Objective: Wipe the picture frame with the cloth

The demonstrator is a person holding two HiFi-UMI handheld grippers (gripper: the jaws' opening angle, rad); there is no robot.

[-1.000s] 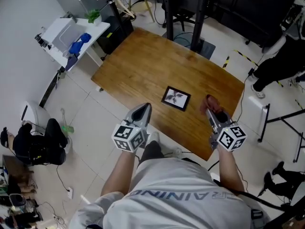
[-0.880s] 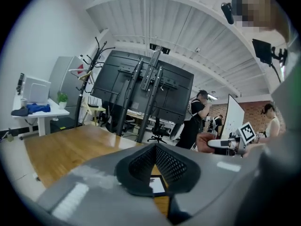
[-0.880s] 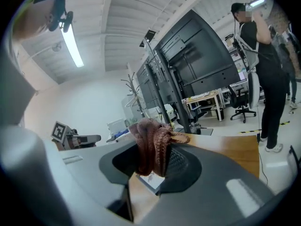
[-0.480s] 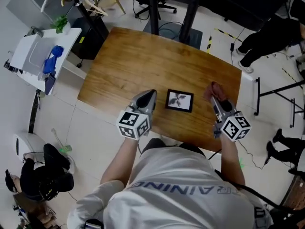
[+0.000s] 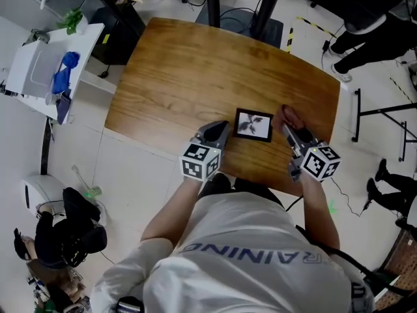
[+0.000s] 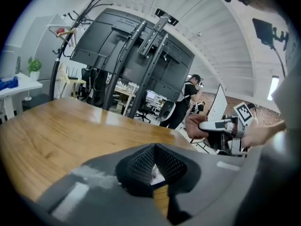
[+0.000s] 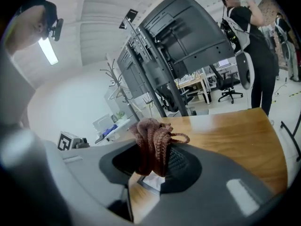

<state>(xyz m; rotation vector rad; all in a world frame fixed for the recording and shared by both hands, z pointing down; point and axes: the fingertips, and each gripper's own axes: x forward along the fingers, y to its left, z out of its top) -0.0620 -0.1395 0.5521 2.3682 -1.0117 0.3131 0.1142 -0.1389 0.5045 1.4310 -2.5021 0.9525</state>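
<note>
One picture frame (image 5: pixel 253 124), long axis crosswise

— Where does the picture frame (image 5: pixel 253 124) lie?
— Flat on the table (image 5: pixel 189 70), near its front edge and toward the right.
— And the grippers?
— The left gripper (image 5: pixel 220 130) sits just left of the frame. The right gripper (image 5: pixel 287 131) sits just right of it, with the cloth (image 5: pixel 287 115) between its jaws.
— Anything off the table?
— A side table (image 5: pixel 39 77) stands to the left, and a person (image 5: pixel 384 28) stands beyond the far right corner.
</note>
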